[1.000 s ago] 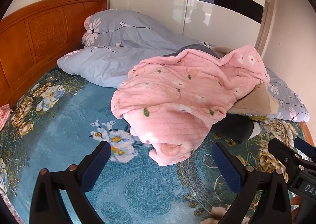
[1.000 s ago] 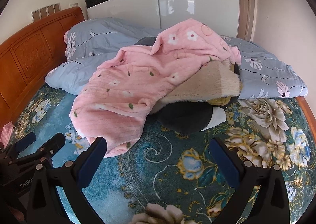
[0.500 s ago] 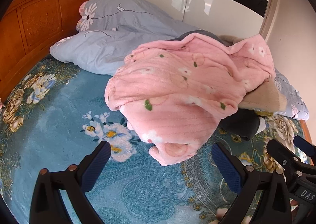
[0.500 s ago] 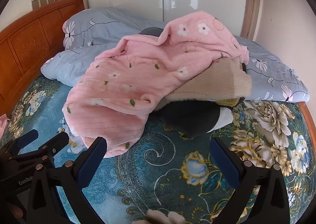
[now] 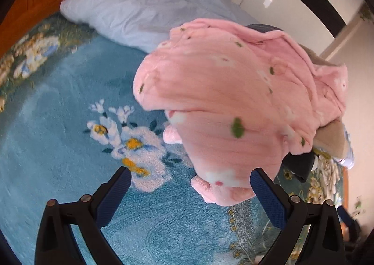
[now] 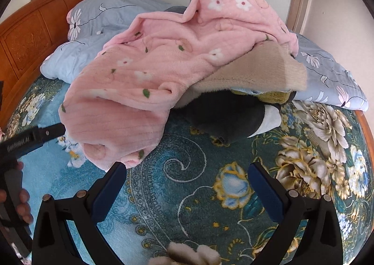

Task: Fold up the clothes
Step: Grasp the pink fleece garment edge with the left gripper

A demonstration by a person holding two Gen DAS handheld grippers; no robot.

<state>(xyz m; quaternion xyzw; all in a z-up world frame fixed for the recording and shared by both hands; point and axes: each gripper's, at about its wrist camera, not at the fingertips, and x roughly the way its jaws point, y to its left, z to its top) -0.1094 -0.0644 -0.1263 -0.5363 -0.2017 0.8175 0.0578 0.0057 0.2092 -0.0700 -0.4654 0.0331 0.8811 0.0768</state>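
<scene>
While the left gripper (image 5: 190, 189) hangs with its jaws spread wide just short of the pink garment's (image 6: 149, 73) low cuff end, the step looks like the first pickup; next, pinch that end. It lies heaped over other clothes on the bed (image 6: 210, 195), long axis running from near-left up to far-right. Farther right, the right gripper (image 6: 187, 184) gapes too, empty

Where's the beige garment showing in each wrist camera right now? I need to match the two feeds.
Left wrist: beige garment is a sliver at the right edge, under the pink garment.
Right wrist: beige garment sits upper right of centre, poking out beneath the pink garment.
Shared landmark: grey floral pillow.
</scene>
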